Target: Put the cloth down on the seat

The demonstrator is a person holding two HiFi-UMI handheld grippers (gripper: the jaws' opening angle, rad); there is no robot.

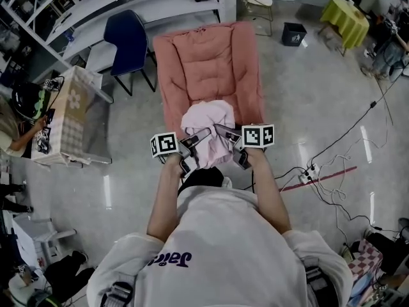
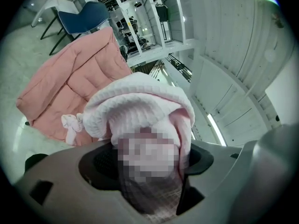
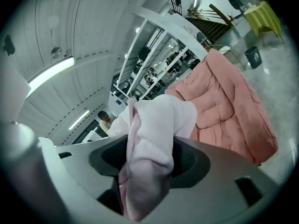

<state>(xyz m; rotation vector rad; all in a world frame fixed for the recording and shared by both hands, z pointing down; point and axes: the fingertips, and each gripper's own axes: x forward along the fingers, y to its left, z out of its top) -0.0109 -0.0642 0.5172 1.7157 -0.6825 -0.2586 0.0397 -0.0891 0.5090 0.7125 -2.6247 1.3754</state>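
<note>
A pale pink cloth (image 1: 208, 121) hangs bunched between my two grippers, just above the front edge of the pink padded seat (image 1: 211, 56). My left gripper (image 1: 197, 137) is shut on one side of it, and my right gripper (image 1: 222, 132) grips the other side. In the left gripper view the waffle-knit cloth (image 2: 140, 101) fills the jaws, with the seat (image 2: 70, 85) behind it. In the right gripper view a thick fold of cloth (image 3: 154, 125) runs through the jaws, and the seat (image 3: 231, 106) lies to the right.
A dark blue chair (image 1: 131, 40) stands left of the seat, by a white shelf unit (image 1: 134, 2). A patterned box (image 1: 73, 117) and a seated person (image 1: 16, 123) are at the far left. Cables and a power strip (image 1: 312, 171) lie on the floor at right.
</note>
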